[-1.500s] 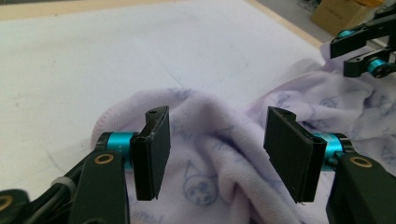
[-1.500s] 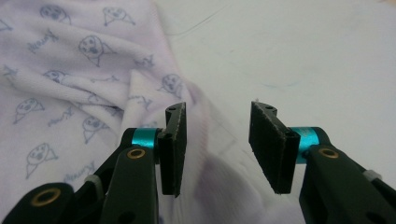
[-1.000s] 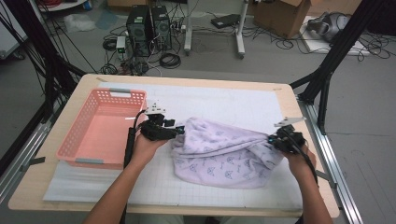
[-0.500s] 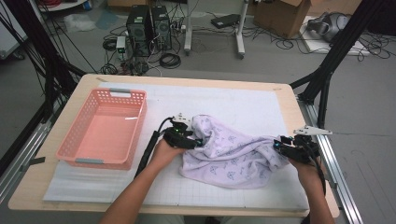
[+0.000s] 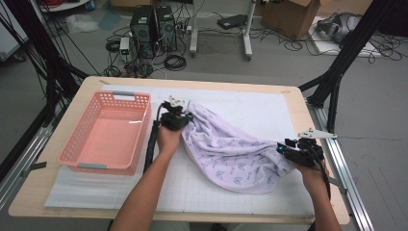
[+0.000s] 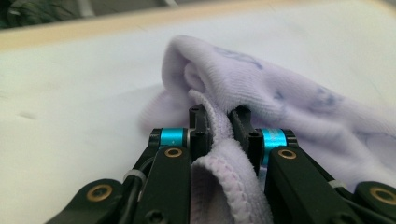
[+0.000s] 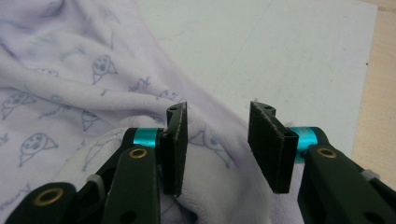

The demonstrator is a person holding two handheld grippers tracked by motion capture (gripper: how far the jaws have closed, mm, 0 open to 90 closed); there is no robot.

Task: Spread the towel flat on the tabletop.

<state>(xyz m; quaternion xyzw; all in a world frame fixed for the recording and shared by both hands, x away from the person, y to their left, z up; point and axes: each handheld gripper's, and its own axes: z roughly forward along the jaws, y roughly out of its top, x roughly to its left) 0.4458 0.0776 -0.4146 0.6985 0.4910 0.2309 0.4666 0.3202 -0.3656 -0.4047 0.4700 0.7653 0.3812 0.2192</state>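
the tabletop (image 5: 288, 103) carries a white grid mat, and over the mat lies a lavender printed towel (image 5: 231, 154), bunched and stretched between the two tools, with a pink basket (image 5: 82, 163) off to the outer side of the left one. the left gripper (image 6: 219, 123) has its fingers (image 6: 198, 128) pinched on a hemmed edge of the towel, only a narrow fold of cloth sitting between them. the right gripper (image 7: 217, 140) has its fingers (image 7: 176, 140) spread apart, the towel lying under and between them but not clamped. the main risk, as i judge it, is that any pull now loads just one corner: the thin hem could slide out from between the left fingers, or the towel could drag and bunch instead of spreading. closing the right fingers here may catch several layers, or miss the edge.
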